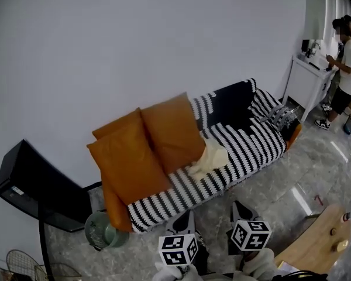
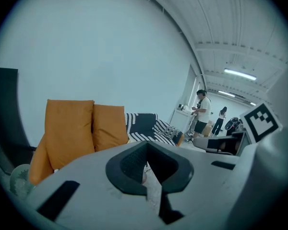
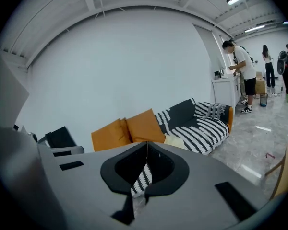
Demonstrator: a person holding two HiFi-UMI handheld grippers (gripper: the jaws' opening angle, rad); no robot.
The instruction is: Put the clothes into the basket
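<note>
Holding both tools low in front of you, you face a sofa point(image 1: 245, 148) with a black-and-white striped cover that stands against the white wall. Your left gripper point(image 1: 186, 216) has its jaws closed together with nothing between them; its own view shows the two tips meeting at one seam point(image 2: 146, 145). Your right gripper point(image 1: 237, 205) is closed and empty in the same way point(image 3: 147, 143). Both point toward the sofa's front edge and stand well apart from it.

The one piece of clothing you can see is a pale cream garment point(image 1: 209, 157), lying crumpled on the sofa seat just beside the two orange cushions point(image 1: 146, 148) that lean on the backrest. It also shows in the right gripper view point(image 3: 175, 141), just above the jaws.

A green fan point(image 1: 102, 232) stands on the floor at the sofa's left end, beside a black screen point(image 1: 35, 186). A wire object point(image 1: 24, 263) at the bottom left corner is cut off too much to tell what it is. A person point(image 1: 345, 69) stands at a white cabinet point(image 1: 307, 84) far to the right, and a wooden table point(image 1: 322, 242) lies near your right side.
</note>
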